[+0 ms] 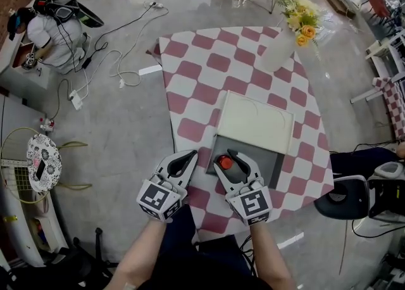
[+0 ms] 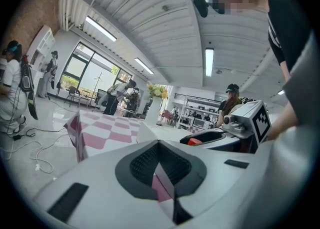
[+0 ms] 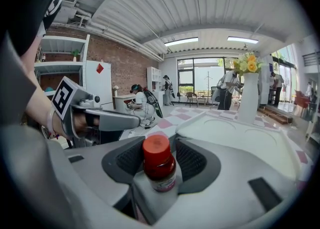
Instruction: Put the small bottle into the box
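Right gripper (image 1: 226,156) hangs over the near-left corner of the open box (image 1: 269,162), which lies by the table's (image 1: 209,61) near edge. Its jaws are spread. The small bottle (image 3: 159,165) stands upright between them, red cap up, pads clear on both sides. Left gripper (image 1: 188,156) sits just left of the box, jaws pressed together, empty. A flower vase (image 1: 278,51) stands at the far right corner.

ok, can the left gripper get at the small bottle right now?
Probably not: the small bottle stands between the right gripper's open jaws over the box, flanked on both sides. The left gripper, jaws shut, sits beside.
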Demonstrator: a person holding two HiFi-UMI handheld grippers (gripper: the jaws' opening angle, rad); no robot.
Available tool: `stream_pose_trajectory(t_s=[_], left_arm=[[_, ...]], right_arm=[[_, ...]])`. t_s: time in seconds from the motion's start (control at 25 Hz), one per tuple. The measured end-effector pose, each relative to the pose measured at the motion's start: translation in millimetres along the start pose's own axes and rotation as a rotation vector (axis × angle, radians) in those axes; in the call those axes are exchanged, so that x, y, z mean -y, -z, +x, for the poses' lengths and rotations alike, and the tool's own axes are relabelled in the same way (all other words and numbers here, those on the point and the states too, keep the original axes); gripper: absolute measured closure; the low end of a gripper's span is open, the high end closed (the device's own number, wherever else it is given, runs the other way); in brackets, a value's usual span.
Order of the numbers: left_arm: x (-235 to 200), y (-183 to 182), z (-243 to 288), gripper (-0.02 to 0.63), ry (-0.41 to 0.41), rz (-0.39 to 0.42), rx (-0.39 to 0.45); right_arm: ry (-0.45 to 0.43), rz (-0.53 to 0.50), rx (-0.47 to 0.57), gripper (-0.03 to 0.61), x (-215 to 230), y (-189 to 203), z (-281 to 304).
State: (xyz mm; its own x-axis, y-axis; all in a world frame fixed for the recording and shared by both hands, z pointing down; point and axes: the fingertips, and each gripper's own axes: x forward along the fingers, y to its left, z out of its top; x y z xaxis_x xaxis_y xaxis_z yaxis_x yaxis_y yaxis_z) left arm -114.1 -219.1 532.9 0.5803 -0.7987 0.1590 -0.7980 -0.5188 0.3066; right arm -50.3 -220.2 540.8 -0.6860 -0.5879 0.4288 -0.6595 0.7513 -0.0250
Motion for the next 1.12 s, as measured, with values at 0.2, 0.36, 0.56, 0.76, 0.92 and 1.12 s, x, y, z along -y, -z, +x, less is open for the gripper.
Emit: stream_pose_trajectory(t_s=[0.2, 0.36, 0.56, 0.76, 0.92, 1.12], left_arm=[[5.1, -2.3, 2.2, 0.612, 0.01, 0.0, 0.003], [9.8, -3.5, 4.5, 0.612, 0.02, 0.007, 0.003], [16.2, -7.6, 10.1, 0.612, 0.037, 0.015, 0.006], [20.8, -13.2, 15.1, 0.612, 0.046, 0.023, 0.009], [24.8, -16.0, 17.5, 0.612, 0.056, 0.023, 0.011], [28.7, -23.5, 22.2, 0.612, 0.063, 0.026, 0.016]], right_arm=[[-0.004, 0.029, 0.011, 0.358, 1.9, -0.8, -6.3], [-0.009, 0.036, 0.023, 0.358, 2.2, -2.4, -12.4], [-0.018, 0.044, 0.028, 0.358, 1.9, -2.2, -18.4], [-0.019, 0.053, 0.039, 0.358, 4.9, -3.2, -28.7], [-0.02, 0.06, 0.052, 0.359, 5.9, -5.4, -38.9], [-0.025, 0.096, 0.089, 0.358, 9.5, -10.0, -52.5]])
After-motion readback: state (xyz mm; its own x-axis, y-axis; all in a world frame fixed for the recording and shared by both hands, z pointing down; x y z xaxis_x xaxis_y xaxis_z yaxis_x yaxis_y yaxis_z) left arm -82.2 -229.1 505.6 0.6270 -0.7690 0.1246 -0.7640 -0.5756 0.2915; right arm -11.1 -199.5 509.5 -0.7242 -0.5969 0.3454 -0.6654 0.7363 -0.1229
